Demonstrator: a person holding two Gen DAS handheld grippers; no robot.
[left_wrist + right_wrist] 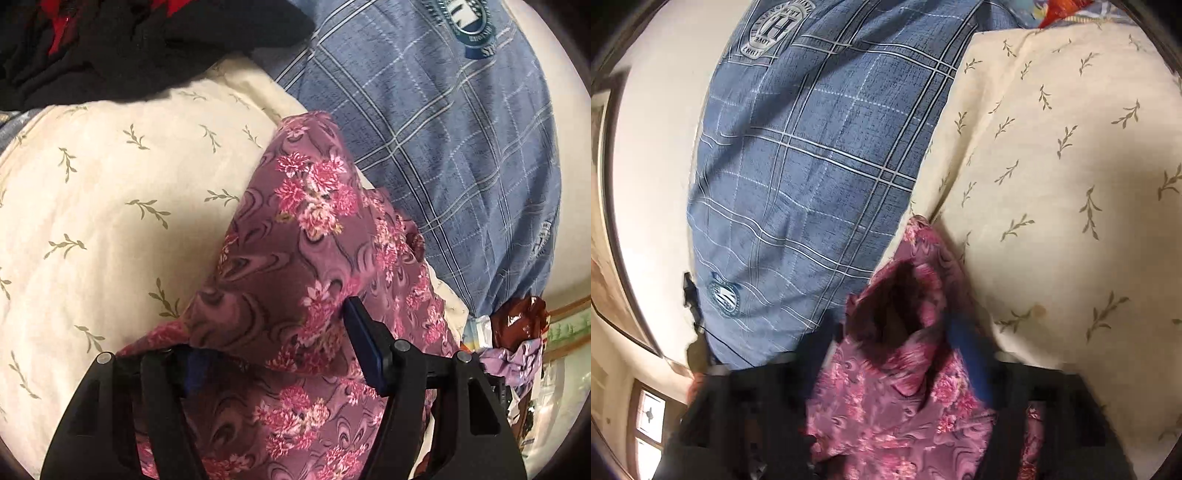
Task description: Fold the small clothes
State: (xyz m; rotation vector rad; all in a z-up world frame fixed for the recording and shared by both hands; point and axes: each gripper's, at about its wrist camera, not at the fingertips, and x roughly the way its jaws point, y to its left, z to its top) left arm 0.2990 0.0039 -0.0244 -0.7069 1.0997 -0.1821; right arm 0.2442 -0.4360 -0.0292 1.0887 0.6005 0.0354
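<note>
A small mauve garment with pink flowers (pixel 295 236) hangs bunched between both grippers over a cream bedspread with leaf sprigs (pixel 110 206). My left gripper (pixel 273 354) is shut on the garment's lower edge; cloth drapes over its left finger, and the right blue pad (pixel 364 343) presses into the fabric. In the right wrist view the same garment (pixel 905 387) fills the space between the fingers of my right gripper (pixel 901 354), which is shut on it. A dark fold opening shows in the cloth. That view is blurred.
A blue plaid pillow with a round crest (pixel 443 129) (pixel 798 177) lies beside the garment. Dark red-and-black clothing (pixel 110 48) is piled at the far left. A purple scrunchie and brown wrapper (pixel 517 339) sit by the bed's edge. A window (pixel 646 424) shows low left.
</note>
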